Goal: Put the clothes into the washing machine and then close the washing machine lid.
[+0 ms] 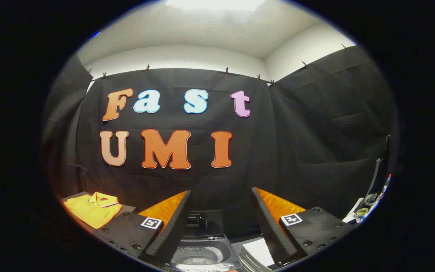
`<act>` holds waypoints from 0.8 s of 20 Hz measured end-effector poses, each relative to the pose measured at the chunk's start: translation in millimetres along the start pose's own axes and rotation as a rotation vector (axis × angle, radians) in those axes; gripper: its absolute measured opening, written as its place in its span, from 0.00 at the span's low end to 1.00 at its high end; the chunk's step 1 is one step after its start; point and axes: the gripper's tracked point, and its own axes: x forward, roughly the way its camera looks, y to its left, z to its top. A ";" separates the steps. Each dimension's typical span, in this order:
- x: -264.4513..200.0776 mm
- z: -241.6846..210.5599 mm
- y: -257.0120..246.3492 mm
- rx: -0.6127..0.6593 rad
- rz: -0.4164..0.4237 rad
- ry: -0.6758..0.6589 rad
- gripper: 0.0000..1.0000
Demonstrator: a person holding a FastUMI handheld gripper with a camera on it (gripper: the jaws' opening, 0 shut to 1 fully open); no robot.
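While the gripper (221,226) hangs open and empty above the washing machine (198,253) — lid (206,223) up — the yellow shirt (93,209) lies folded on the table's (128,207) left edge; nothing looks loaded yet.

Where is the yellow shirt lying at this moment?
In the gripper view, the yellow shirt lies folded on a dark surface left of the open claw, apart from the washing machine seen between its fingers.

1. We see the gripper (221,226) with its fingers spread wide, holding nothing.
2. Between them sits the washing machine (202,255), lid (204,223) raised.
3. A folded yellow shirt (93,209) lies on a dark worktop (127,207) beyond the left finger.
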 end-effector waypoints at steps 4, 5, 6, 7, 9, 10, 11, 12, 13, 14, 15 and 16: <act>0.2 2.6 1.1 0.007 0.000 -0.002 0.98; 0.6 2.2 0.9 0.008 0.000 0.000 0.98; 1.1 1.6 1.6 0.009 0.000 0.003 0.98; 1.1 0.1 3.2 0.011 0.000 0.003 0.98; 2.4 -0.4 4.8 0.014 0.001 0.007 0.98; 2.2 -0.3 4.6 0.012 0.000 0.009 0.98; 2.3 -1.2 5.4 0.009 -0.002 0.010 0.98; 1.2 -1.1 6.1 0.008 -0.003 0.011 0.98; 1.0 -1.3 6.8 0.009 -0.002 0.012 0.98; 2.2 -0.4 9.9 0.009 0.000 0.013 0.98; 3.5 -0.9 11.5 0.009 0.003 0.014 0.98; 4.3 -0.8 10.9 0.008 0.003 0.014 0.98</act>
